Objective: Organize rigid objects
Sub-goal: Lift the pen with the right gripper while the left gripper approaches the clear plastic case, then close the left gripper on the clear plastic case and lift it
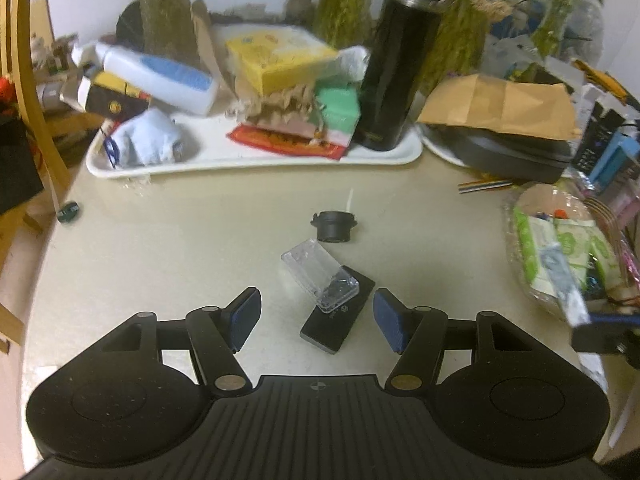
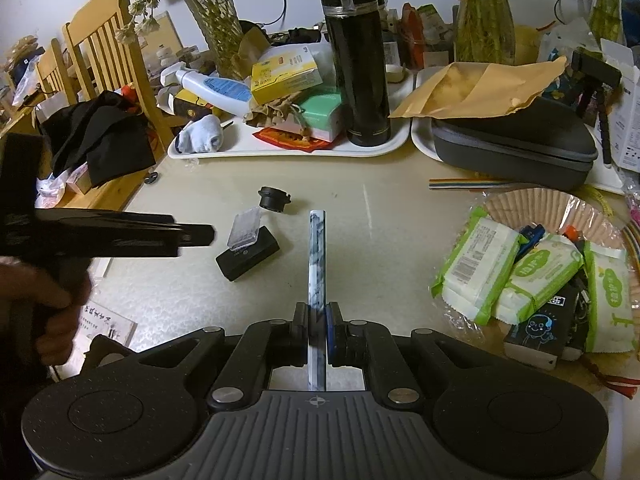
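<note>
In the left wrist view our left gripper (image 1: 317,318) fills the bottom of the frame with its blue pads (image 1: 247,317) spread apart and nothing pressed between them. Just beyond the gap, at lower centre, a black block (image 1: 328,328) lies flat on the table (image 1: 180,248), and a clear case (image 1: 318,276) rests tilted across its far end, touching it. A black cap (image 1: 334,226) stands near them, a little higher in the frame. Across the top runs a white tray (image 1: 256,162) crowded with a tall black flask (image 1: 400,68), a yellow box (image 1: 276,60) and a white bottle (image 1: 160,76).

In the right wrist view our right gripper (image 2: 318,334) sits at bottom centre, pinching a thin marbled card (image 2: 317,264) on edge; the card stands upright between the pads and reaches up toward mid-frame. The block (image 2: 248,256), the case (image 2: 245,232) and the cap (image 2: 274,199) lie left of centre, well apart from the card. The left gripper (image 2: 192,234) comes in from the left edge, its tip just left of the case, with a hand (image 2: 44,300) on its handle at lower left. At right, green wipe packs (image 2: 480,272) lie in a wrapped basket (image 2: 540,204), and a dark zip case (image 2: 512,140) sits at upper right.
</note>
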